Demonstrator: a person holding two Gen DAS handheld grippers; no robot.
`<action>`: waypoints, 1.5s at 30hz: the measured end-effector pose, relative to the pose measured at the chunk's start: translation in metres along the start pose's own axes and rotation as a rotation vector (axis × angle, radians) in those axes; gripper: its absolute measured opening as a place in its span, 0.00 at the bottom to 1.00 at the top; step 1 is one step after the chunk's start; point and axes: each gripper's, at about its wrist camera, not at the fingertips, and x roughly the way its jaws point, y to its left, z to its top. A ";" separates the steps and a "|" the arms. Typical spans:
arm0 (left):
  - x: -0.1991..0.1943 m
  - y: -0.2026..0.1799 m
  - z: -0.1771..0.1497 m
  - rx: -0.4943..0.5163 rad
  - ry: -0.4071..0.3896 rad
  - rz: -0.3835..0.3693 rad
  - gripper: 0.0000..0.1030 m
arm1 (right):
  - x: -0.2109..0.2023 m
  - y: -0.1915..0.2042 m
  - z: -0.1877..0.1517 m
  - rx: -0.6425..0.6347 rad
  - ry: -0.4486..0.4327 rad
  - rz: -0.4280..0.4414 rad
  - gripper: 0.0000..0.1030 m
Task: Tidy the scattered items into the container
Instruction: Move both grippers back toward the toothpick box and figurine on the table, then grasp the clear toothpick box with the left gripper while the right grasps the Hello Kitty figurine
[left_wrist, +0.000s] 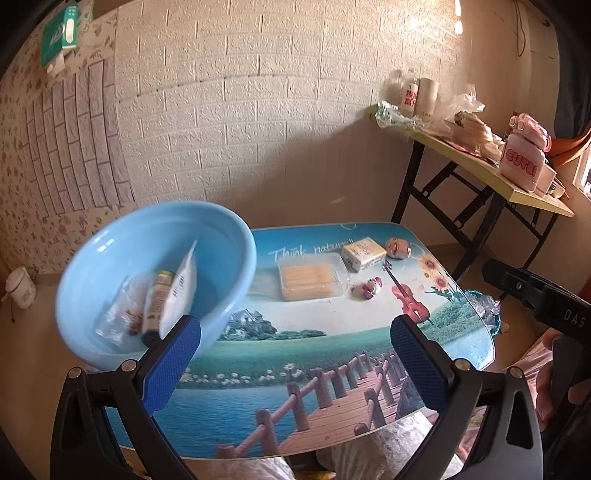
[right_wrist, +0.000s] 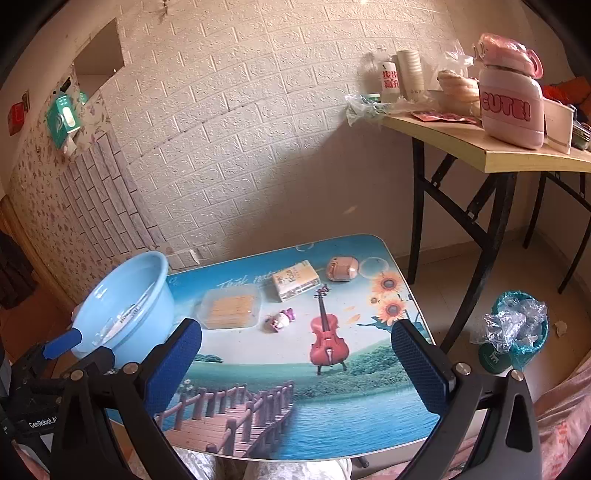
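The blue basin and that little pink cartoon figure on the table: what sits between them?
The clear plastic box of yellow wafers lies between the blue basin and the pink figure. The right wrist view shows it plainly.

The light-blue basin (left_wrist: 155, 236) is smooth, glossy plastic, and a clear crinkled wrapper (left_wrist: 118, 314) lies inside it. The table top (right_wrist: 332, 398) has a glossy printed film. At its far side a transparent plastic box (right_wrist: 229, 308) looks shiny beside a printed paper carton (right_wrist: 295, 280). The gripper pads (right_wrist: 417, 369) are matt, finely textured blue rubber on black plastic arms with metal screws.
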 end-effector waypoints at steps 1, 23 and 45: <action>0.005 -0.002 -0.001 -0.008 0.012 -0.006 1.00 | 0.002 -0.003 0.000 0.002 0.003 -0.003 1.00; 0.127 -0.046 0.008 -0.090 0.103 0.062 1.00 | 0.060 -0.075 0.002 -0.086 0.052 -0.065 1.00; 0.210 -0.020 0.032 -0.108 0.201 0.099 1.00 | 0.128 -0.026 -0.001 -0.430 0.145 0.197 0.87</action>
